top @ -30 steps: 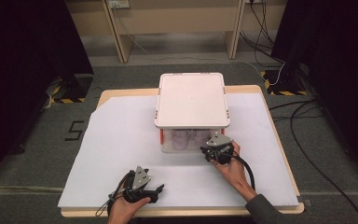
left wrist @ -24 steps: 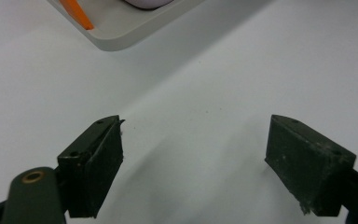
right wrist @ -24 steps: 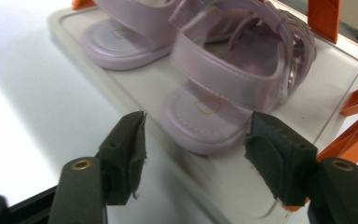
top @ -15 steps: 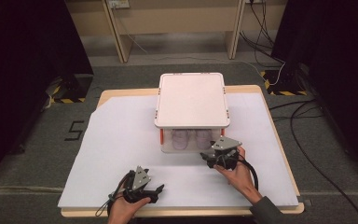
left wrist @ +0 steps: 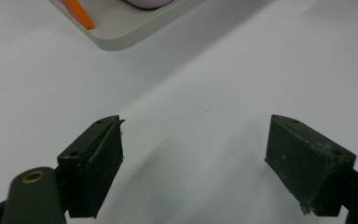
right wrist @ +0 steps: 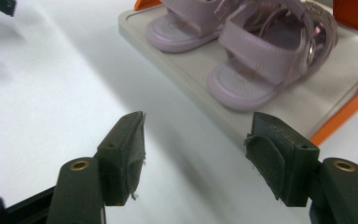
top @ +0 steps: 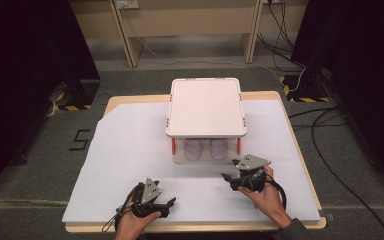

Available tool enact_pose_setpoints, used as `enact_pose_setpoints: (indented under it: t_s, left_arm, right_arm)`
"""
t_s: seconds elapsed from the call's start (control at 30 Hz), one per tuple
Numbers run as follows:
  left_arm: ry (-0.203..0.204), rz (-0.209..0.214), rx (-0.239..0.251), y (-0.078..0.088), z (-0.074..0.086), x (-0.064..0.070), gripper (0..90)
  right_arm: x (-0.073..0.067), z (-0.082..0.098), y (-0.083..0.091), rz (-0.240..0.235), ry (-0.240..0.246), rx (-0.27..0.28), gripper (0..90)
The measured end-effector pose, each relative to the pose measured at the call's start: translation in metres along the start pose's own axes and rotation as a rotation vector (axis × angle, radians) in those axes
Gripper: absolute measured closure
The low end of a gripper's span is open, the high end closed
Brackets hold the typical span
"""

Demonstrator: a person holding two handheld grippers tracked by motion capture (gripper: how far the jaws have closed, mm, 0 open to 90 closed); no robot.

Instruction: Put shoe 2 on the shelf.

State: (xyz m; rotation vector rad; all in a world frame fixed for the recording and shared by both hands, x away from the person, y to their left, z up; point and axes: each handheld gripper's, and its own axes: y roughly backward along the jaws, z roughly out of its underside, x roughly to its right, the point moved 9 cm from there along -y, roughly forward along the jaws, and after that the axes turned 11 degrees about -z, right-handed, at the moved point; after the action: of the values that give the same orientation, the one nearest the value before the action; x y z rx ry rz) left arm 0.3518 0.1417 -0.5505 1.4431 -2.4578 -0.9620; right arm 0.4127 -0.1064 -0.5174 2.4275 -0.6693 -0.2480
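A white two-level rack (top: 206,107) with orange posts stands mid-table. On its lower board (right wrist: 200,74) sits a pair of lavender sandals (top: 195,148), seen close up in the right gripper view (right wrist: 261,60). My right gripper (top: 228,177) hovers just in front of the rack's near right corner. Its jaws (right wrist: 196,149) have just been opening and stand open with nothing between them. My left gripper (top: 169,204) rests low near the table's front edge, open (left wrist: 193,158) over bare white sheet. The rack's corner (left wrist: 121,32) lies some way ahead of it.
A white sheet (top: 120,150) covers the wooden table. A cable loops from the right gripper (top: 280,192). Grey floor with a painted mark (top: 80,140) surrounds the table, with desk legs and cables behind.
The right gripper has drawn back from the rack's front, toward the right and the near edge, with its jaws wider apart. The left gripper has stayed put.
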Motion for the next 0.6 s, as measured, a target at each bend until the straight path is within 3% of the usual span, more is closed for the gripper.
enact_pose_setpoints:
  t_s: [0.6]
  left_arm:
    - [0.001,0.000,-0.001,-0.001,0.000,0.000,18.6]
  right_arm:
    - [-0.012,0.026,0.027,-0.039,-0.097,0.019,23.8]
